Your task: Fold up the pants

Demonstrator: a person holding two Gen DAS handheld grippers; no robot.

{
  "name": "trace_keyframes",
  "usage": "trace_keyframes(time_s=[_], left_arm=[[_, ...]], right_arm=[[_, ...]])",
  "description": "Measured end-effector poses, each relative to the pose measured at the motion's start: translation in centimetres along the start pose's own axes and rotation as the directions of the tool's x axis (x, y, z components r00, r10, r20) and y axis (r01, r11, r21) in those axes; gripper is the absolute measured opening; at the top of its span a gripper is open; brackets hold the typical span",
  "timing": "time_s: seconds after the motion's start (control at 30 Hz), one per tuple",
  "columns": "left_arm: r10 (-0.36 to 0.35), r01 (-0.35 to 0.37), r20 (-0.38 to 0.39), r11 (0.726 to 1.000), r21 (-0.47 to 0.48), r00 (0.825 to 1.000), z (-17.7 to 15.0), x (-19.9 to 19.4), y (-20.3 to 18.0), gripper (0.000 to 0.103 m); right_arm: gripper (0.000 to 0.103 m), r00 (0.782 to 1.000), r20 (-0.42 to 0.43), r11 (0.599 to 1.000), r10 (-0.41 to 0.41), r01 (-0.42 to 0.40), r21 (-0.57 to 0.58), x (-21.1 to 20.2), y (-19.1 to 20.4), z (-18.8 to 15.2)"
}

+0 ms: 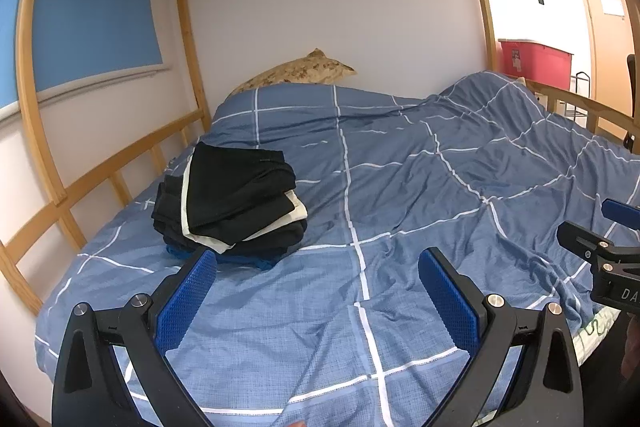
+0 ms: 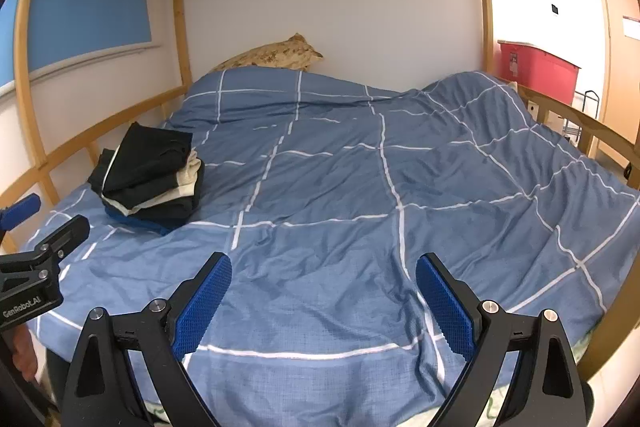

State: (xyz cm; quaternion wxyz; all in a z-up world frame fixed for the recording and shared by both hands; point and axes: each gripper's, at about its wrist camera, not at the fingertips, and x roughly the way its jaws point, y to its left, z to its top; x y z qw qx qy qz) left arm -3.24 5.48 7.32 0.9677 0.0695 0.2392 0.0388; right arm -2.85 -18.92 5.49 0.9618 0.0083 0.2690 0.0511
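A stack of folded dark pants with cream trim [image 1: 232,203] lies on the left side of the bed, near the wooden side rail; it also shows in the right wrist view [image 2: 150,177]. My left gripper [image 1: 318,261] is open and empty, held over the near part of the blue checked duvet [image 1: 400,187], just in front and right of the stack. My right gripper [image 2: 324,267] is open and empty over the duvet [image 2: 340,187] near the bed's front edge, well right of the stack. Each gripper's body shows at the edge of the other's view.
A patterned pillow [image 1: 300,71] lies at the head by the white wall. Wooden bunk rails [image 1: 100,171] run along the left and right sides, with slats overhead. A red bin [image 1: 536,63] stands beyond the right rail.
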Motion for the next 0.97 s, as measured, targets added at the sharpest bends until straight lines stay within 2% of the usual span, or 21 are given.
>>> trace_keyframes(time_s=[0.97], left_arm=[[0.011,-0.011,-0.021,1.0,-0.005,1.0,-0.32,0.66,-0.35,0.103]], right_arm=[[0.094,1.0,-0.006,1.0,-0.009,0.009,-0.002,0.11,-0.17,0.06]])
